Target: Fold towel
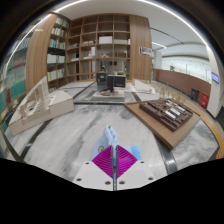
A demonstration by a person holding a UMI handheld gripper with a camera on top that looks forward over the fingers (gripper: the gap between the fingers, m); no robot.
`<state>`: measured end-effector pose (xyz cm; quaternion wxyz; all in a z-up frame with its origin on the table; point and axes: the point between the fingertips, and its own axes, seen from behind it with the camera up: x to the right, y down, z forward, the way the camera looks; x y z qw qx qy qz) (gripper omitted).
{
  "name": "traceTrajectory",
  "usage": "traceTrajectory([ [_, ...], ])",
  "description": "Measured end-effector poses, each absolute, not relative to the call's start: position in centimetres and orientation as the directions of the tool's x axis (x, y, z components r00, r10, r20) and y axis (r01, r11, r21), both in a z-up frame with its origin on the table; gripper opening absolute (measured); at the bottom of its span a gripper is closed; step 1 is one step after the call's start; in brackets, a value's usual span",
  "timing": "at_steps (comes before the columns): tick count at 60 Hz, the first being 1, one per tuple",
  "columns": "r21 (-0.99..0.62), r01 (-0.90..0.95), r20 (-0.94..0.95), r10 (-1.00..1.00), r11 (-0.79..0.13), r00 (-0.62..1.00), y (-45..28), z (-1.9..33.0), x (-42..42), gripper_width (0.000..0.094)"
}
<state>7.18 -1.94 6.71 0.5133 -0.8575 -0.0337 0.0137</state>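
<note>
My gripper is raised over a marble-patterned table. Its two magenta pads are pressed together with a thin fold of light blue towel pinched between them. The cloth sticks out ahead of the fingertips as a narrow strip. The remainder of the towel is hidden below the fingers.
A wooden tray with dark items lies on the table beyond the fingers to the right. A white rack stands to the left. Tall wooden bookshelves fill the back of the room, with dark objects at the table's far end.
</note>
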Motion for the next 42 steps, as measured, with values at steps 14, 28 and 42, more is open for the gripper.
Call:
traceTrajectory([
  [14,-0.827,0.012,0.005,0.014,-0.563,1.000,-2.2,1.3,12.4,0.0317],
  [28,-0.845,-0.016,-0.039,0.032,-0.534,0.999,-5.3,4.8,12.5,0.0833],
  [42,-0.885,-0.027,-0.093,0.120,-0.464,0.988,-14.1,10.7,7.4,0.0836],
])
